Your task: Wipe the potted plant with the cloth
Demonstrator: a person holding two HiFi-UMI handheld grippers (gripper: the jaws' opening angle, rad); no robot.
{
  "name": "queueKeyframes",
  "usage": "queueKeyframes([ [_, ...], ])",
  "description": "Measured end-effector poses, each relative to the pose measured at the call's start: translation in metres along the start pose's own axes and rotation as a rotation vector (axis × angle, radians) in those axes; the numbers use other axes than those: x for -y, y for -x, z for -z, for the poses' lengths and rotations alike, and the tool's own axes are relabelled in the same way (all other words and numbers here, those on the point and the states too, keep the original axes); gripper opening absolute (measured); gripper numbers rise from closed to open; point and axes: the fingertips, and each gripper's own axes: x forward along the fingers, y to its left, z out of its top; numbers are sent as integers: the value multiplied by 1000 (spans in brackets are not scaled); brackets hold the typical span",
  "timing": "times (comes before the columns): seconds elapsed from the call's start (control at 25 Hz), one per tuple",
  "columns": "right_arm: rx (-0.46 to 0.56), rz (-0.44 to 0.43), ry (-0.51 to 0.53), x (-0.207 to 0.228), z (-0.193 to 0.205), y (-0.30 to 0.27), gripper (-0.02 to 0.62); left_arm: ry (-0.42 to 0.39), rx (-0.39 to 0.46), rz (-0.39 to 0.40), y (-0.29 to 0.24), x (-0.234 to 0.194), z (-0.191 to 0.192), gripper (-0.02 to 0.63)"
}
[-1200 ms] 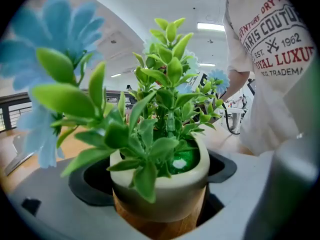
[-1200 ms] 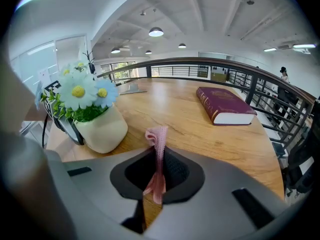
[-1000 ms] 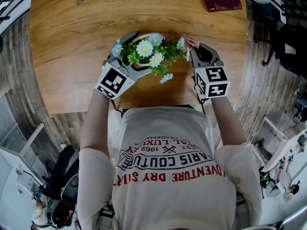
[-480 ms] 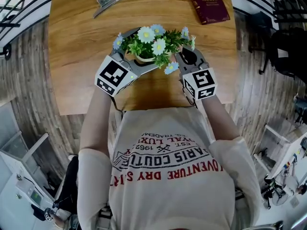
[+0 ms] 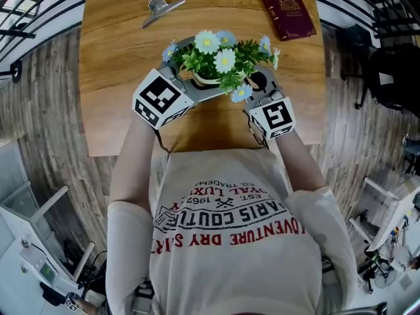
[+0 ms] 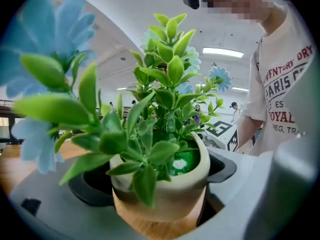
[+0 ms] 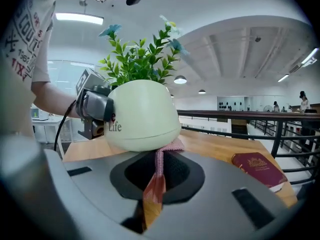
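The potted plant (image 5: 220,58) has green leaves with white and blue flowers in a cream pot (image 7: 142,116) on a wooden base. It stands near the front edge of the wooden table (image 5: 118,77). My left gripper (image 5: 195,79) is shut on the pot (image 6: 170,181) from the left, one jaw on each side. My right gripper (image 5: 257,84) is at the pot's near right side, shut on a pink cloth (image 7: 158,160). The cloth's top edge presses against the lower wall of the pot. In the head view the leaves hide the cloth.
A dark red passport-like booklet (image 5: 287,12) lies at the table's far right, also seen as the booklet (image 7: 259,167) beyond the pot. A metal binder clip (image 5: 161,8) lies at the far left. A black railing (image 7: 240,134) runs past the table's edge.
My right gripper has moved with the cloth from the plant's right side, up by the leaves, round to the pot's near right. The left gripper keeps its hold on the pot.
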Motion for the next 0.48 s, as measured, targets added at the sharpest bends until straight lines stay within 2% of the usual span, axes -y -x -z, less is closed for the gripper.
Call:
queueKeyframes([
  [0.16,23,-28,54,-22,-12,-8,43,-4,9,30,4,6,-5,519],
  [0.48,48,-82,30,-51,-16,-20,43,2,13,39,15,3,-4,520],
])
